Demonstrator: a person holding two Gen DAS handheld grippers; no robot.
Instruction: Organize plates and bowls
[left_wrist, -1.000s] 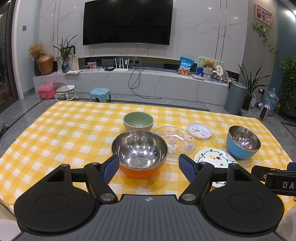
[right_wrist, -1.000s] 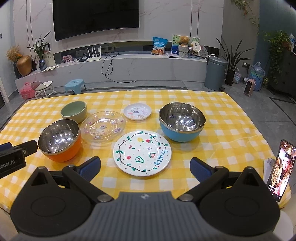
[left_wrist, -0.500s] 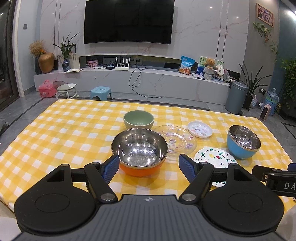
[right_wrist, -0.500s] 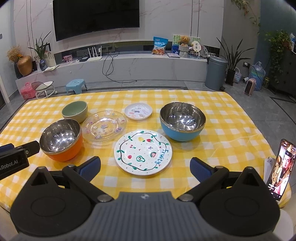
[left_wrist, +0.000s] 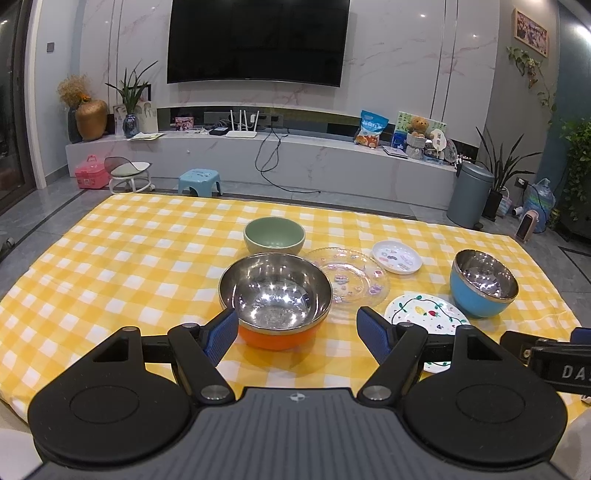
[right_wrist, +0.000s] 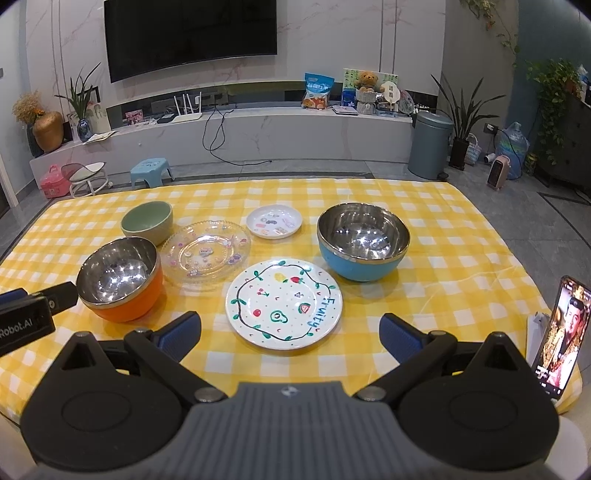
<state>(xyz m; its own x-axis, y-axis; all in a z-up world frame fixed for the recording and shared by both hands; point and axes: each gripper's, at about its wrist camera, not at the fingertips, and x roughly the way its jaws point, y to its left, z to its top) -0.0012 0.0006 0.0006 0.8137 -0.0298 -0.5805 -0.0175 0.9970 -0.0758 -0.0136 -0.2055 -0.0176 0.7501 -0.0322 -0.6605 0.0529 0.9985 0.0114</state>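
- Surface (right_wrist: 461, 236): I'm facing it w/ yellow-white check cloth over it; all dishes are sitting on it.
- My left hand-held gripper (left_wrist: 296, 334): I'm holding it wide open, nothing gripped; blue pads are flanking the near side of the orange bowl, not touching it as far as I can tell.
- My right hand-held gripper (right_wrist: 290, 334): I'm holding it wide open, empty; it's hovering at the near edge of the fruit plate, pads apart from it.
- Orange bowl (left_wrist: 275, 299), steel inside: sitting upright, front-left of the group, just beside the glass plate.
- Green bowl (left_wrist: 274, 235): sitting upright behind the orange bowl, near it; can't tell if they're touching.
- Glass plate (right_wrist: 205, 254), clear w/ small coloured motifs: lying flat btwn the orange bowl and the small plate.
- Small plate (right_wrist: 273, 222), white w/ stickers-type print: lying flat at the back, centre, apart from the rest.
- Fruit plate (right_wrist: 283, 303), white, vine border, lettering "Fruity": lying flat, front-centre, just beside the blue bowl.
- Blue bowl (right_wrist: 363, 240), steel inside: sitting upright, right of the group.
- Phone (right_wrist: 557, 339): standing propped at the surface's right near edge, screen lit.
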